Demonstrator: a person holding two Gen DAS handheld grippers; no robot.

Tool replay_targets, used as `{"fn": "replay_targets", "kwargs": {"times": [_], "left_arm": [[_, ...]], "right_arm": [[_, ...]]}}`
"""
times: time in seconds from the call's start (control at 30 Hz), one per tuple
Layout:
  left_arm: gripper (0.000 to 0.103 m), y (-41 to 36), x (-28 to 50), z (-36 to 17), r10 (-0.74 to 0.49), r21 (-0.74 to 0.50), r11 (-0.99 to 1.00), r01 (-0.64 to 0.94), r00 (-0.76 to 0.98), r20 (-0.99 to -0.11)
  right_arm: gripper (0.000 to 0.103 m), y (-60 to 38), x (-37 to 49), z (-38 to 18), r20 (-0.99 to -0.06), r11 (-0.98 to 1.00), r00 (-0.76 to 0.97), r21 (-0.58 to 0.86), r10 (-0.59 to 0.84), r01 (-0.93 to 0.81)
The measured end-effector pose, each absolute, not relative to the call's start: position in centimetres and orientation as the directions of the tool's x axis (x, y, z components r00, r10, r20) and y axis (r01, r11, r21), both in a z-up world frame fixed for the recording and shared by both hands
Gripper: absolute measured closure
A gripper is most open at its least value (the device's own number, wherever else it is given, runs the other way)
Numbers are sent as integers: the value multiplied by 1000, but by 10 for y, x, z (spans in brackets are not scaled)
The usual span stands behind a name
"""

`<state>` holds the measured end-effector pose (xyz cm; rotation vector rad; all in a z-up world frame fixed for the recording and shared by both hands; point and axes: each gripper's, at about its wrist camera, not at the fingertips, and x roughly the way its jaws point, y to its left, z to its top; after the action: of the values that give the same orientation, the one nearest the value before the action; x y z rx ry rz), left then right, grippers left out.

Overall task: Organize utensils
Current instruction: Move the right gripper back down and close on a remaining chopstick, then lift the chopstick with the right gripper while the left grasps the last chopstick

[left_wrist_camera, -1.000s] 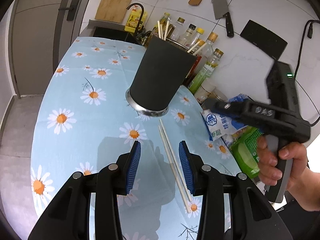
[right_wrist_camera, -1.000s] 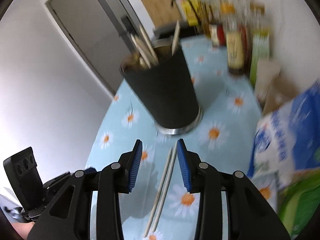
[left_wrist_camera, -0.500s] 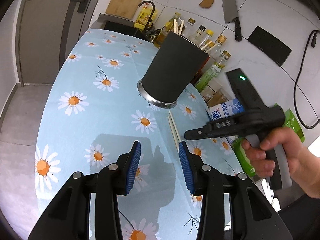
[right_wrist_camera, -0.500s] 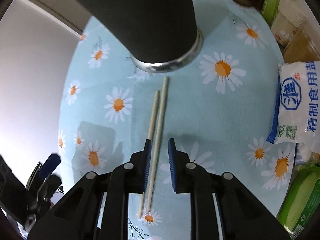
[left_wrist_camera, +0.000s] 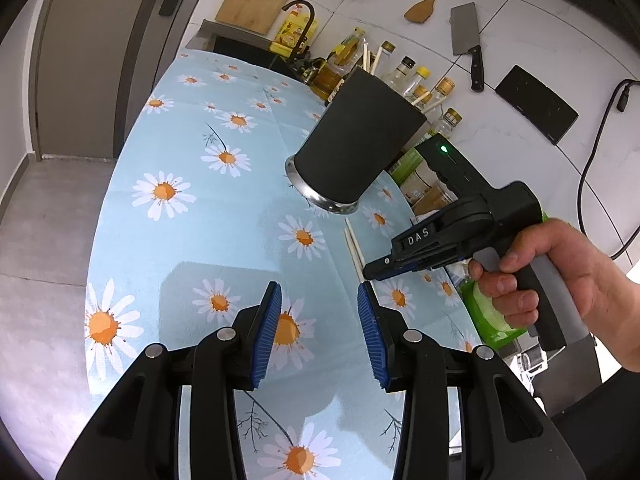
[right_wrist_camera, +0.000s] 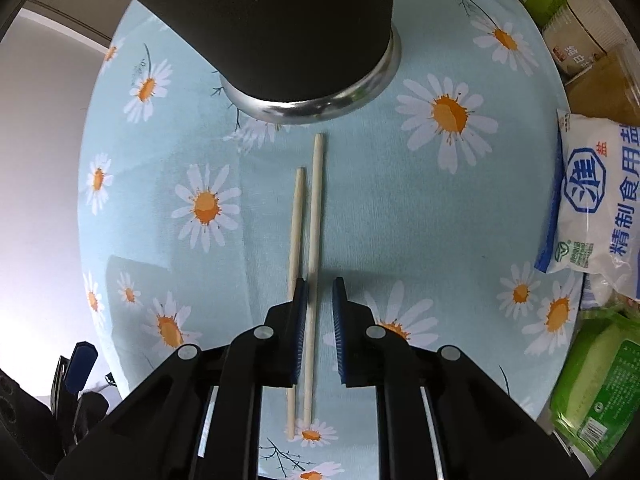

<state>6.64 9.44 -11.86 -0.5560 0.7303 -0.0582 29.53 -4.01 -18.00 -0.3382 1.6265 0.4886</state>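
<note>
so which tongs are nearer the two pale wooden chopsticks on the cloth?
Right. The right tongs straddle one of the pale wooden chopsticks, not yet closed on it. The left tongs hover open beside them, clear of both sticks.

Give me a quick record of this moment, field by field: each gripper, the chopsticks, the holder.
left gripper: open, above the tablecloth, holding nothing
right gripper: narrowly open, straddling one chopstick, not closed on it
chopsticks: two, side by side, flat on the tablecloth
holder: black cup with metal base, upright, more chopsticks inside
salt bag: at the table's right edge
</note>
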Motion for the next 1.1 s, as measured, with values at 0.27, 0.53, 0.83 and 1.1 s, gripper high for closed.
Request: {"fn": "replay_targets", "kwargs": {"times": [0.27,0.53,0.83,1.1], "left_arm": [[65,98,71,-122,-306,-510,857,-72,725,-617],[65,99,83,-133,-356,-511,859,-35,677,-644],[65,99,90,-139,-315,-491,865,-101,651,-690],[65,66,119,-127,-263,-418,897,-147,583,-768]], "right_arm": [[97,-14,287,-186,-997,884,-76,12,-27,-467],[97,-17,286,-185,-997,902,-61,-15,-46,-432],[97,-37,301,-171,-998,903,-67,47,20,-428],[97,-70,306,-136,-979,861,-81,203,187,-467]]}}
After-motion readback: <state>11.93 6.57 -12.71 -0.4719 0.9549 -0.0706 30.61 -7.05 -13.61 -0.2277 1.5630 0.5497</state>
